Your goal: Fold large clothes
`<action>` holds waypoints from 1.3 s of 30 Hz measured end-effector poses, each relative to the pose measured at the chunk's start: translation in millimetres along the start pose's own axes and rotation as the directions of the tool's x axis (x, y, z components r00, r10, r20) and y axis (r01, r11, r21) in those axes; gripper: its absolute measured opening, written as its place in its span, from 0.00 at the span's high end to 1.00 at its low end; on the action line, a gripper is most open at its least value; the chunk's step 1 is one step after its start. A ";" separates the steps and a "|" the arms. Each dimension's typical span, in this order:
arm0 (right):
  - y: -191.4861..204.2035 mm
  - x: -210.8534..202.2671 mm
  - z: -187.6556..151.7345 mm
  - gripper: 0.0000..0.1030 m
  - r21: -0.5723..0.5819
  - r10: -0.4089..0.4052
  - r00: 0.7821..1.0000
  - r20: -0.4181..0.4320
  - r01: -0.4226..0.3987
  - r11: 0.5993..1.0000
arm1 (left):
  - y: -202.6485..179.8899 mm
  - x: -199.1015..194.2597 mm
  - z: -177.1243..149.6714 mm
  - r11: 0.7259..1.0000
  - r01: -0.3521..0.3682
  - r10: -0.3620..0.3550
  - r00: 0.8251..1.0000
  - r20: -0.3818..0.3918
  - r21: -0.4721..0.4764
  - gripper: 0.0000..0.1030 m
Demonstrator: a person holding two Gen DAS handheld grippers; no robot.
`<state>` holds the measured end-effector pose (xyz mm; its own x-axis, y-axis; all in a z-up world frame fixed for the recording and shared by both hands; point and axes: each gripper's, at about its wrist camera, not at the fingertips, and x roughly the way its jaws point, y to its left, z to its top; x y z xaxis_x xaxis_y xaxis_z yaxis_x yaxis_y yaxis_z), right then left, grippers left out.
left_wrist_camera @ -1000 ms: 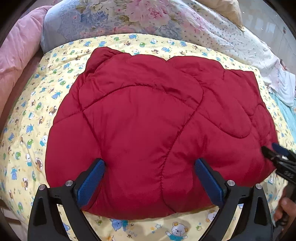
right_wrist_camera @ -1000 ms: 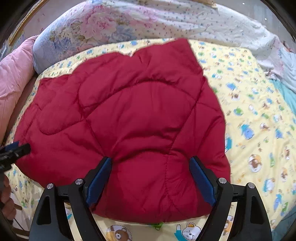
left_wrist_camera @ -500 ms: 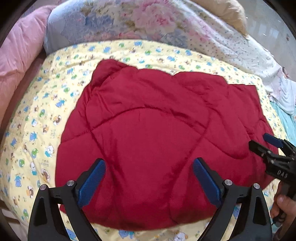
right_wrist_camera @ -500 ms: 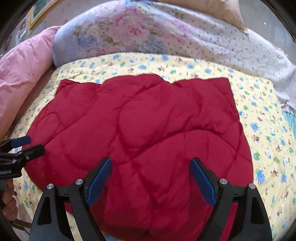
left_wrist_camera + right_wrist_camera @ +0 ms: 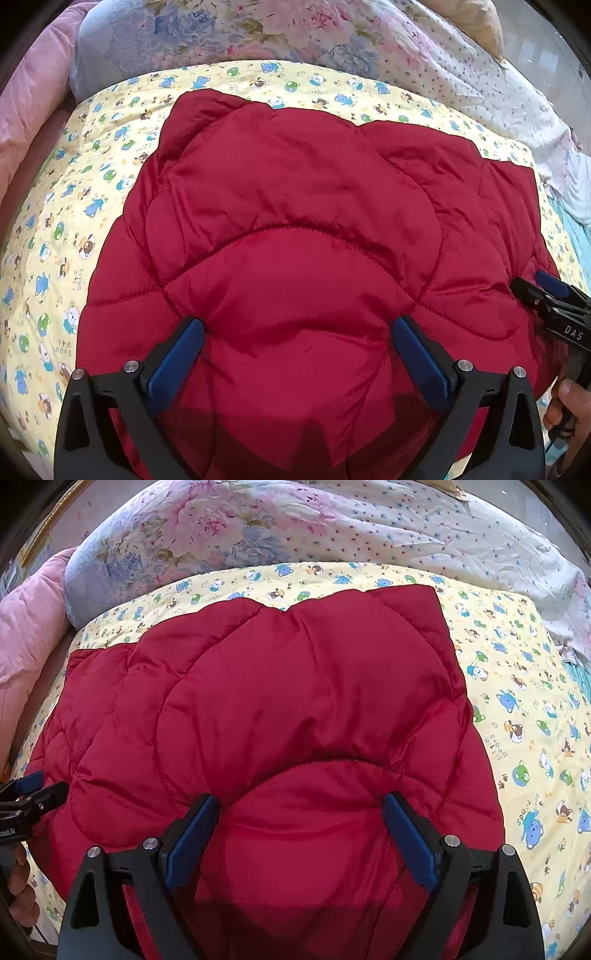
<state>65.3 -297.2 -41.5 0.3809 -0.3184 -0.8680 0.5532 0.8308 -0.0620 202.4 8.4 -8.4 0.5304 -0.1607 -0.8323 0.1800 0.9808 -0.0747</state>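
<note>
Bedroom setting: a bed covered with a yellow bear-print sheet (image 5: 110,155) carries the item under inspection. A red quilted padded garment (image 5: 295,229) lies spread flat across the middle of that sheet, its curved stitch lines facing up and its near edge running under both cameras.

Left gripper (image 5: 297,356) sits over the garment's near edge with its fingers (image 5: 177,363) spread wide, holding nothing; the blue pads stand apart with red fabric showing between them. Right gripper (image 5: 301,829) is likewise released, fingers (image 5: 410,843) well apart above the near edge. Whether either pair presses on the fabric cannot be told.

Each gripper appears at the margin of the other's view, near the garment's side edge.

Beyond the garment, a floral quilt (image 5: 221,531) is bunched along the far side of the bed. A pink blanket (image 5: 33,85) lies to the left.
</note>
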 end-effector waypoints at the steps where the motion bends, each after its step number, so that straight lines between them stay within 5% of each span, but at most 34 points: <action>1: -1.0 2.5 1.9 0.10 0.000 -0.001 1.000 -0.002 0.001 1.000 | 0.8 0.8 0.7 1.000 0.001 -0.001 1.000 0.000 0.000 0.00; 14: -1.4 2.1 8.5 0.08 0.008 0.000 1.000 -0.025 0.000 1.000 | 9.7 -14.6 10.1 0.999 -0.014 0.015 0.999 0.031 -0.047 0.06; 19: 7.5 -30.0 5.1 0.10 -0.022 -0.041 0.998 0.052 0.042 0.999 | 4.0 -6.2 7.2 0.999 -0.045 0.045 0.999 0.024 -0.016 0.04; 27: -7.2 -4.5 -5.2 0.06 0.008 -0.022 1.000 0.001 0.022 1.000 | 2.4 -5.9 5.7 0.999 -0.051 0.051 0.998 0.033 -0.005 0.04; 39: -7.5 -22.3 -19.4 0.08 0.001 -0.017 1.000 0.009 0.017 1.000 | 6.0 -13.1 1.8 0.999 -0.042 0.042 0.998 0.040 0.003 0.05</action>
<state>38.3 -287.5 -31.2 0.3785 -0.3368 -0.8622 0.5604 0.8247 -0.0762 198.0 16.2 3.1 0.5700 -0.1234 -0.8124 0.1599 0.9864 -0.0377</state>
